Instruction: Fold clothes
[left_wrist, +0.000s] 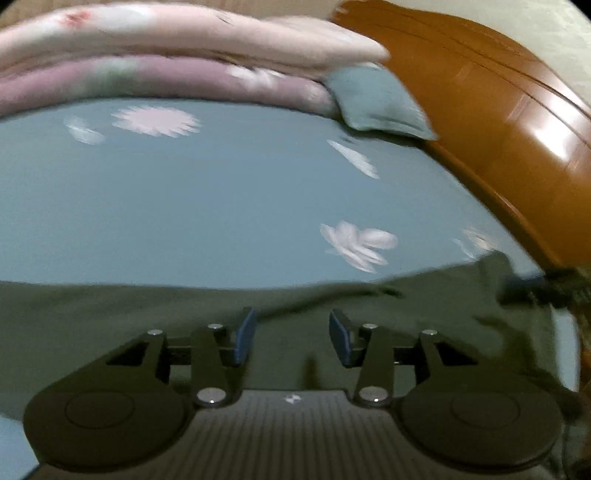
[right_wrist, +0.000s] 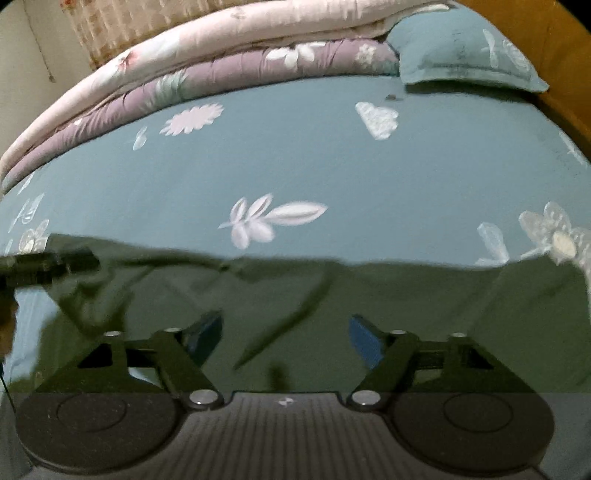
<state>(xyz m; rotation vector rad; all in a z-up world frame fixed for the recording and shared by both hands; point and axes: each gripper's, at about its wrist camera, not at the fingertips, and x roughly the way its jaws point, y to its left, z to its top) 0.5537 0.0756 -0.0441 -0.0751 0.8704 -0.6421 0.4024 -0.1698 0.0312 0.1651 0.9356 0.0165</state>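
1. A bed with a blue flowered sheet (right_wrist: 295, 166) fills the room view; a brown wooden headboard (left_wrist: 480, 110) stands at the right.
2. Folded quilts (right_wrist: 207, 62) and a pillow (right_wrist: 461, 55) lie at the far side.
3. A dark green garment (right_wrist: 406, 295) lies spread at the near edge.
4. The left gripper (left_wrist: 293, 338) and right gripper (right_wrist: 286, 341) hover above it, jaws apart, holding nothing.

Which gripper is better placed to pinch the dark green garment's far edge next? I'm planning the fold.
Probably the left gripper: its open jaws sit near the dark green garment's far edge. The right gripper, also open, hangs over the cloth's middle, farther from that edge.
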